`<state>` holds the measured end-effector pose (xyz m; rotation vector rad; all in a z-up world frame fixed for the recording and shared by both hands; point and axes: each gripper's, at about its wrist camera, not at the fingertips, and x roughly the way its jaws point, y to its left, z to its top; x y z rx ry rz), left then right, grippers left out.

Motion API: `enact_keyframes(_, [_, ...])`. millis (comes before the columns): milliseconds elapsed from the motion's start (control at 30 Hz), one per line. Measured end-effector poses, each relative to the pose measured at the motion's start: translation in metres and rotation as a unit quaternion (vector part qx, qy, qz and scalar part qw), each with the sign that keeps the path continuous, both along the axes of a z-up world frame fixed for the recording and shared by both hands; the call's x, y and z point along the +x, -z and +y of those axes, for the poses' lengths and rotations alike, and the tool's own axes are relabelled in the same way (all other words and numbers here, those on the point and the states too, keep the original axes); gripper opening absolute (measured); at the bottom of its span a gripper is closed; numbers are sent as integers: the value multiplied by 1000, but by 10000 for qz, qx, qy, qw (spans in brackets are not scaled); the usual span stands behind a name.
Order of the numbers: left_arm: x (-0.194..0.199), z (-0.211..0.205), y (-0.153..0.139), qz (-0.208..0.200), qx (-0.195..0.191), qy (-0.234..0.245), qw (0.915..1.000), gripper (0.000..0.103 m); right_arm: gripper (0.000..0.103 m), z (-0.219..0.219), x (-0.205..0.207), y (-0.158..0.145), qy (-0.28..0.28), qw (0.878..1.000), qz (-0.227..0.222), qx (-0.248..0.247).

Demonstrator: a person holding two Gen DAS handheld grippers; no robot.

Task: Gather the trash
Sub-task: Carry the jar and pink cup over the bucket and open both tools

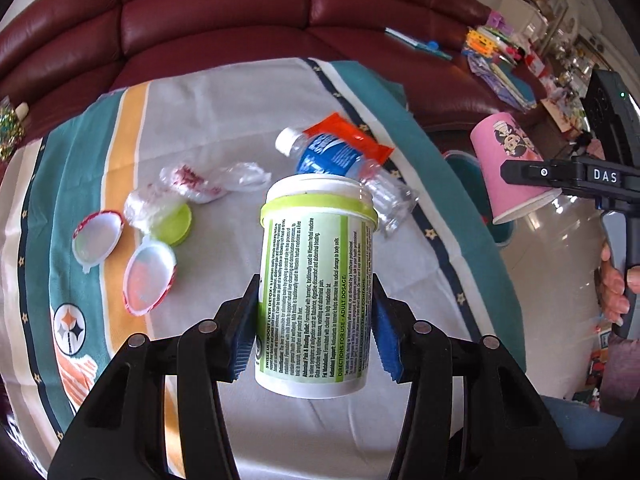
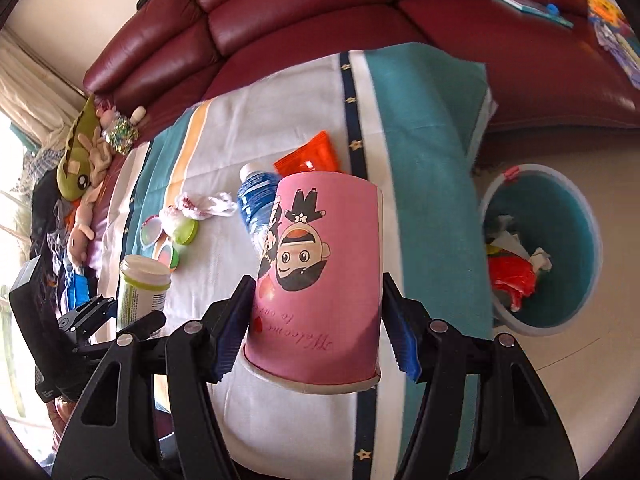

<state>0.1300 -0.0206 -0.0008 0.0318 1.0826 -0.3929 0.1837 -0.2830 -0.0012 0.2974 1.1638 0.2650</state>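
Left tool (image 1: pixel 314 312): clamped on a white supplement jar (image 1: pixel 316 280) with green label, lid off, held clear above the cloth-covered surface (image 1: pixel 240 112). Blue pads press on both sides of the jar.

Right tool (image 2: pixel 316 326): clamped on a pink paper cup (image 2: pixel 320 276), upside down, rim toward the camera. In the left view the cup hangs out past the right edge of the surface, over the floor.

Bin (image 2: pixel 580 216): teal, on the floor just right of the surface, below the red sofa (image 2: pixel 304 8). Already holds some trash: red plastic and crumpled paper. Cup is near it but not yet over it, as far as I can judge; jar is further off, over the surface's near middle.

Left on the surface:
- clear plastic bottle (image 1: pixel 340 160), blue label, white cap, lying on its side, far right of centre
- orange wrapper (image 1: pixel 352 140), partly under the bottle
- crumpled clear plastic bag (image 1: pixel 208 180) with red print, centre left
- green lid (image 1: pixel 182 224), partly under the plastic
- two oval peel-off lids or shells (image 1: pixel 120 256), red-edged, near left

Progress, by judgement: bin partly filled, two items in hand and on their way, roughly five or six pieces still to collect. Somewhere short of halfway. Green lid likely belongs to the jar.

Soft toys and clutter at far left and on the sofa: not obviously trash.
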Motion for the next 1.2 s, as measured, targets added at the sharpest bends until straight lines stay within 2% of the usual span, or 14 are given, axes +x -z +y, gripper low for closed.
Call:
enact_keyframes(267, [28, -104, -20, -195, -131, 734, 9970, 52, 60, -122, -24, 0, 1152, 9932, -152, 12])
enact_keyframes(367, [38, -142, -18, -144, -231, 998, 9946, 52, 60, -158, -32, 6, 1485, 9888, -143, -7])
enact_keyframes(533, [52, -200, -3, -1, -182, 1361, 9905, 52, 60, -204, -36, 26, 1895, 9819, -22, 3])
enact_keyframes(800, [73, -257, 23, 239, -19, 1600, 9868, 52, 63, -243, -22, 62, 2132, 9766, 275, 24])
enact_keyframes(867, [77, -267, 29, 283, 40, 1626, 9863, 52, 74, -248, -18, 70, 2156, 9758, 350, 124])
enact_keyframes(1000, [80, -281, 39, 377, 99, 1678, 9851, 52, 76, -257, -16, 76, 2242, 9737, 372, 153])
enact_keyframes(1200, [82, -299, 52, 486, 171, 1778, 9827, 52, 85, -276, -22, 80, 2467, 9681, 426, 136])
